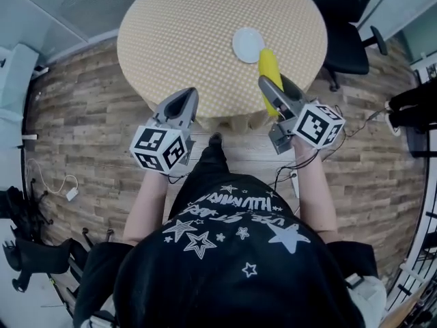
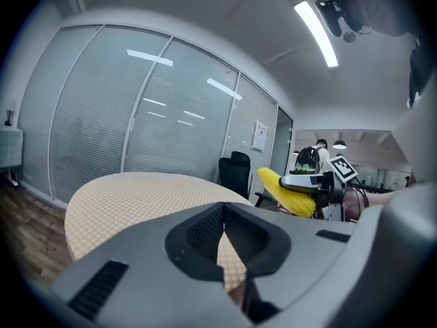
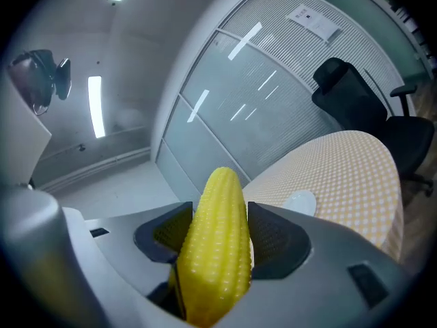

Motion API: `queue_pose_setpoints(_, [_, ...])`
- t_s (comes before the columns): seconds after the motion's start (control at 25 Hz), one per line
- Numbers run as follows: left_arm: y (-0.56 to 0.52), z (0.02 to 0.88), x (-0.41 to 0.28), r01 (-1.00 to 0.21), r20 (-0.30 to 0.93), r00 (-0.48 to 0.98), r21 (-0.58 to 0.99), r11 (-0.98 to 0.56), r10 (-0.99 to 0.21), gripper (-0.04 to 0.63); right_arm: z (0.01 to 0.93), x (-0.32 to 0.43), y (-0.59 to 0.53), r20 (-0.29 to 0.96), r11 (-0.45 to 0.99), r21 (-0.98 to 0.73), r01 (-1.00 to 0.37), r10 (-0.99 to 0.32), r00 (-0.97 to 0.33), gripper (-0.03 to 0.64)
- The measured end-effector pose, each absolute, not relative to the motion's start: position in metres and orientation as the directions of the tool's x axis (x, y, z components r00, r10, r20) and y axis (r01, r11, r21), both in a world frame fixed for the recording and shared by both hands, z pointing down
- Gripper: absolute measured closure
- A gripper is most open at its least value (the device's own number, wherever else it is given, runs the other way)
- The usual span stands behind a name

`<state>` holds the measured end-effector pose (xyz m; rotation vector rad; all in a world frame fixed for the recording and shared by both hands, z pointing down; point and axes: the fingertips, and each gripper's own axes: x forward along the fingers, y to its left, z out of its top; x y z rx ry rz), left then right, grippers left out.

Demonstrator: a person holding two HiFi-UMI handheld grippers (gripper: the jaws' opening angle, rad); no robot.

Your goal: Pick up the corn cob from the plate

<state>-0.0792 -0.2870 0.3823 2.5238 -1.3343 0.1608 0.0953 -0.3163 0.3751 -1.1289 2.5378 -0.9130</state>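
The yellow corn cob (image 1: pixel 269 64) is off the plate, clamped in my right gripper (image 1: pixel 276 87) above the table's near edge. In the right gripper view the corn cob (image 3: pixel 217 251) stands between the two grey jaws of my right gripper (image 3: pixel 217 232), its tip pointing up and away. The small white plate (image 1: pixel 247 44) lies bare on the yellow checked round table (image 1: pixel 191 26); the plate (image 3: pixel 295 202) also shows beyond the jaws. My left gripper (image 1: pixel 186 96) hovers over the near-left table edge, shut on nothing. From the left gripper view the corn cob (image 2: pixel 290 191) shows at right.
A black office chair (image 1: pixel 348 43) stands at the table's right side. Glass partition walls (image 2: pixel 136 128) run behind the table. Wood plank floor (image 1: pixel 82 128) surrounds it. Cables and dark gear (image 1: pixel 27 251) lie at the lower left.
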Motion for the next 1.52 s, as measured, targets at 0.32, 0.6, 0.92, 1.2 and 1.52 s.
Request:
queue_pose_setpoints(0.32, [-0.202, 0.401, -0.040, -0.811, 0.245, 0.585, 0.191, -0.553, -0.773, 0.589, 0.369, 0.125, -0.228, 0.005, 0.533, -0.628, -0.567, -0.726, -0.688, 0.354])
queue_pose_setpoints(0.6, [-0.155, 0.388, -0.004, -0.800, 0.225, 0.600, 0.179, -0.572, -0.768, 0.589, 0.359, 0.160, -0.172, -0.014, 0.551, -0.610, -0.569, -0.726, -0.687, 0.354])
queue_pose_setpoints(0.92, [-0.124, 0.356, 0.005, -0.811, 0.177, 0.585, 0.132, -0.570, -0.792, 0.589, 0.339, 0.177, -0.128, -0.066, 0.604, -0.566, -0.562, -0.712, -0.699, 0.354])
queue_pose_setpoints(1.2, [-0.105, 0.346, 0.008, -0.821, 0.148, 0.570, 0.116, -0.558, -0.808, 0.589, 0.340, 0.187, -0.109, -0.074, 0.605, -0.541, -0.584, -0.726, -0.684, 0.354])
queue_pose_setpoints(1.52, [-0.081, 0.350, -0.002, -0.832, 0.143, 0.555, 0.131, -0.540, -0.820, 0.589, 0.337, 0.182, -0.089, -0.072, 0.611, -0.532, -0.586, -0.722, -0.688, 0.354])
